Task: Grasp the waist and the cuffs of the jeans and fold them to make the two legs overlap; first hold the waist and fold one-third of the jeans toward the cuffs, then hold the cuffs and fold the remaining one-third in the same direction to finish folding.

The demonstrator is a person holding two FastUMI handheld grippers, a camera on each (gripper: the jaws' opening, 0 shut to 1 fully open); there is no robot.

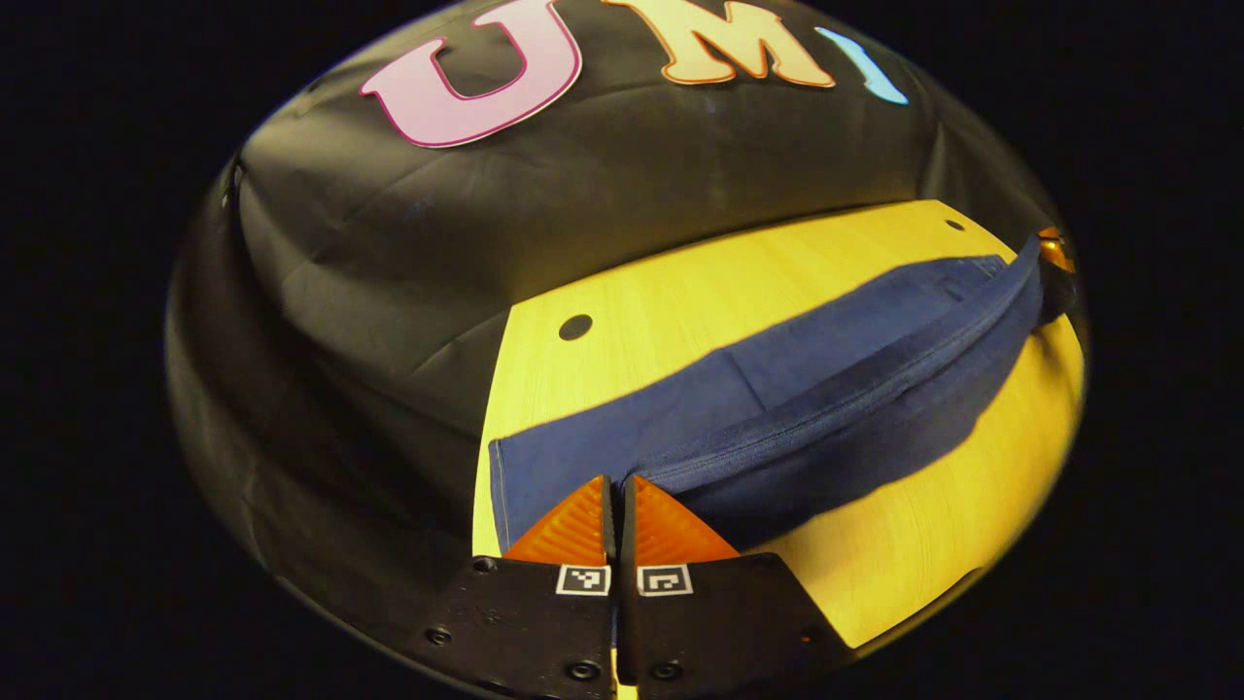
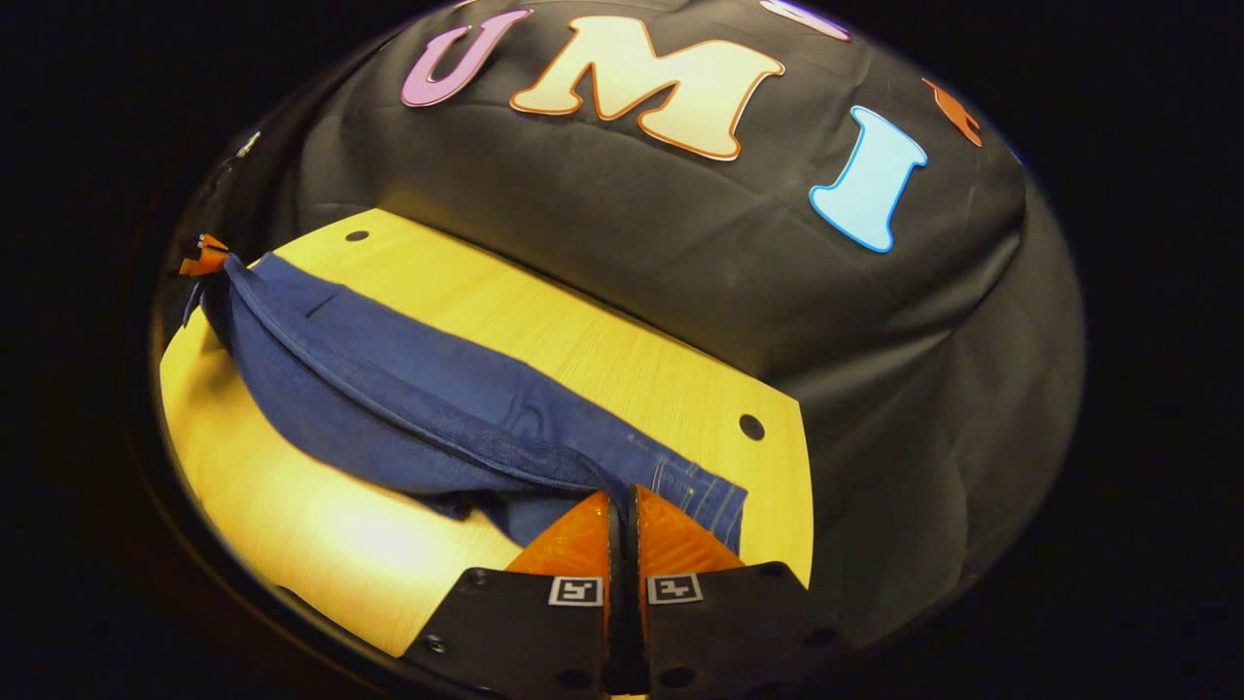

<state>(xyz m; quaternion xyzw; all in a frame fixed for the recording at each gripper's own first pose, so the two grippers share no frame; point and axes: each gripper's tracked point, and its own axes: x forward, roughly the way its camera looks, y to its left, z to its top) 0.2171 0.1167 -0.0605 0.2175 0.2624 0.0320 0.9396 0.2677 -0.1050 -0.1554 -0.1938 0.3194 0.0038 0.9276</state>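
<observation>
Dark blue jeans [image 1: 797,389] lie lengthwise across a yellow wooden table [image 1: 680,292]. One layer's long edge is raised as a taut ridge between the two grippers. My left gripper [image 1: 617,481] is shut on the jeans at the cuff end, where a plain stitched hem shows. My right gripper [image 2: 623,494] is shut on the jeans [image 2: 408,389] at the waist end, next to pocket stitching. Each view shows the other gripper small at the far end of the ridge: the right gripper [image 1: 1054,251] and the left gripper [image 2: 202,255]. The lower layer rests flat on the table [image 2: 583,350].
The booth's black cloth wall [image 1: 408,253] rises right behind the table's far edge. Round dark holes [image 1: 575,327] sit near the table's back corners, one [image 2: 751,426] close to the waist. Bare tabletop [image 2: 321,525] stretches in front of the jeans.
</observation>
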